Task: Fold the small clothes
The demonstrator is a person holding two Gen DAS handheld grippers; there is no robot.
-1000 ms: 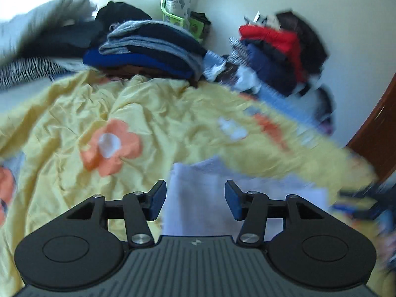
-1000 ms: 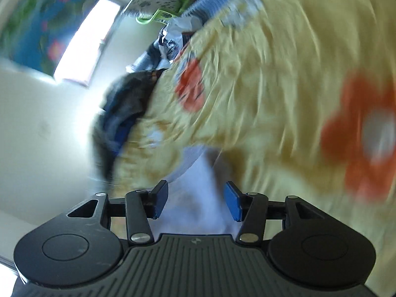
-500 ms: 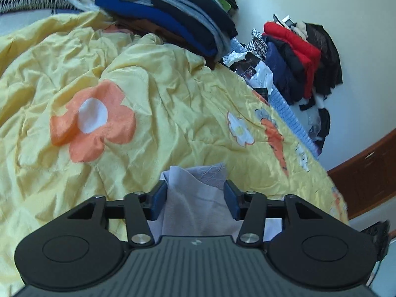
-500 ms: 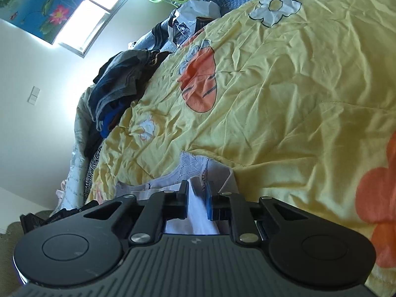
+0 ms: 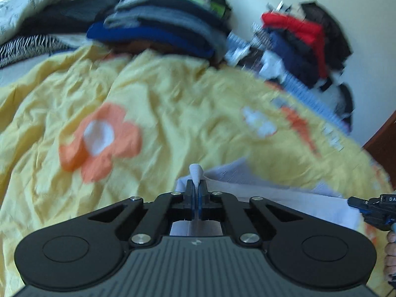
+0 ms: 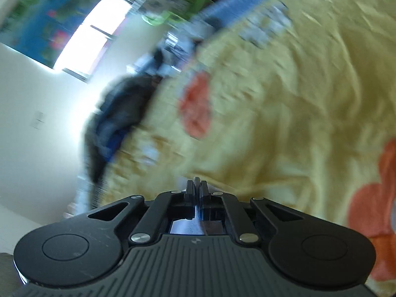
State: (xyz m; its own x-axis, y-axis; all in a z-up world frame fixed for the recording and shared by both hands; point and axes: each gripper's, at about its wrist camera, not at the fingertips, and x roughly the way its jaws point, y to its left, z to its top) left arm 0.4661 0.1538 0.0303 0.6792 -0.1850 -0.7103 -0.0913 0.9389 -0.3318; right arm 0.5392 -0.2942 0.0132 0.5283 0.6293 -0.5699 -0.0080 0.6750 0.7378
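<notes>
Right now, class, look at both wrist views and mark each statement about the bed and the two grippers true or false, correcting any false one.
1. The left gripper is shut on the pale cloth. True.
2. The bedspread is plain green. False: it is yellow with orange flowers.
3. The right gripper stands wide open. False: it is shut on a bit of the pale cloth.
4. A stack of folded clothes lies at the far end of the bed. True.
5. The pale cloth hangs from a hook on the wall. False: it lies on the bedspread, pinched by both grippers.
</notes>
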